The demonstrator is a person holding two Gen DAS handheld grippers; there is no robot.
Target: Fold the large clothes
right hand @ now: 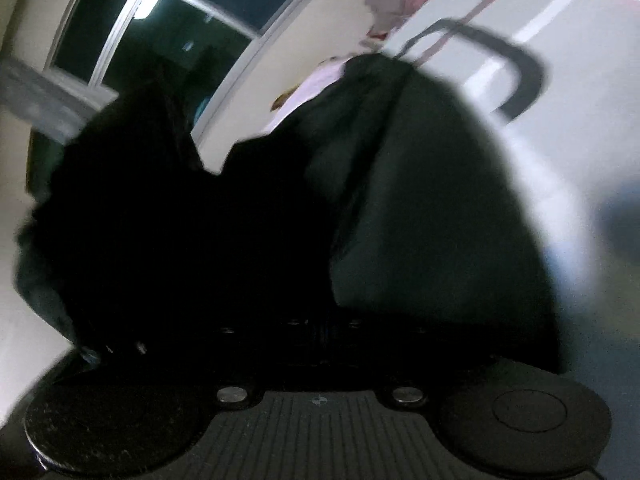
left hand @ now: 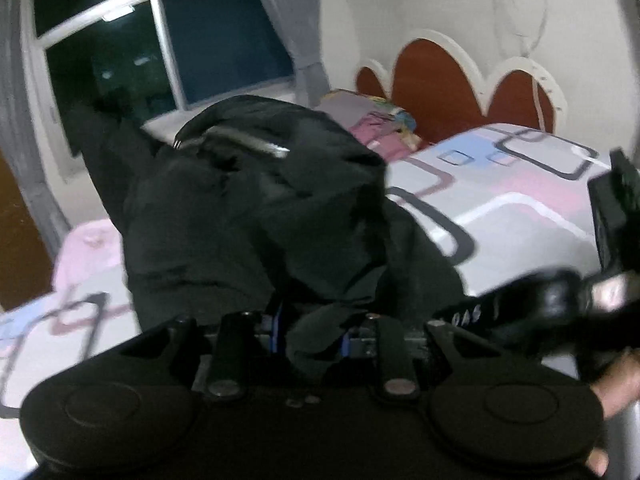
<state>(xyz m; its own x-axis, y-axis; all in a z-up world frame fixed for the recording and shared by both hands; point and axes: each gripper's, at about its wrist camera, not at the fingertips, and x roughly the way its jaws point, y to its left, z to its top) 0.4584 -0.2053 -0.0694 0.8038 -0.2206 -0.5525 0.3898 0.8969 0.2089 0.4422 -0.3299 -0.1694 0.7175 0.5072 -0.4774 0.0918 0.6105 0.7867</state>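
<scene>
A large black jacket [left hand: 248,208] with a silver zipper hangs bunched up over the bed [left hand: 520,208], filling the middle of the left wrist view. My left gripper [left hand: 312,320] is shut on a fold of it; cloth fills the gap between the blue-edged pads [left hand: 278,326]. At the right edge of that view, the right gripper's black body [left hand: 560,300] is blurred, with a hand [left hand: 616,384] below it. In the right wrist view the black jacket [right hand: 400,200] drapes over my right gripper [right hand: 320,320]. It hides the fingers, which appear shut on the cloth.
The bed has a white sheet with pink, blue and dark rounded squares [right hand: 580,100]. A red scalloped headboard [left hand: 436,80] stands behind it. Pink and coloured folded cloth [left hand: 380,120] lies near the headboard. A dark window [left hand: 160,52] with a grey curtain [left hand: 292,20] is at the back left.
</scene>
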